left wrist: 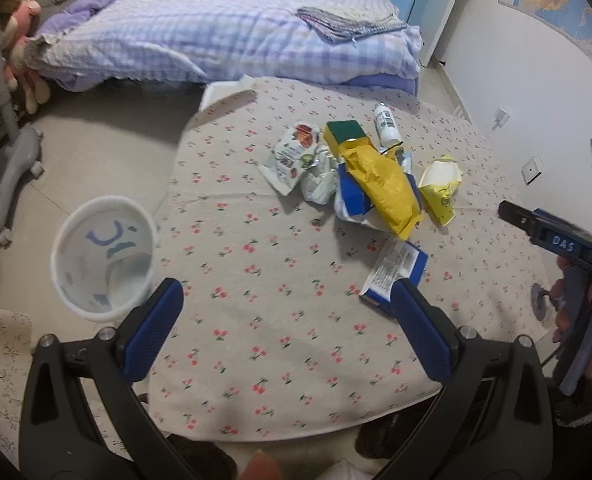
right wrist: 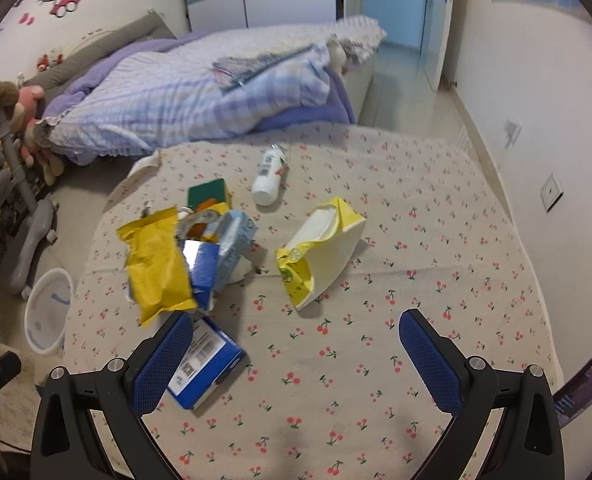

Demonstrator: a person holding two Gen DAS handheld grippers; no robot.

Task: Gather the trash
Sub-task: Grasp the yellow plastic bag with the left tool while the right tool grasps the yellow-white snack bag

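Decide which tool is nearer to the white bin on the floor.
Left. The left tool hangs over the table edge right beside the bin; the right tool is over the tablecloth, further off.

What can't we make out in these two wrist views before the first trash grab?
- Blue box: near corner hidden behind the right gripper finger, right wrist view.
- Items under the yellow bag: covered by it, left wrist view.
- White bottle label: too small to read.
- Bin bottom: partly hidden by its wall; contents unclear.
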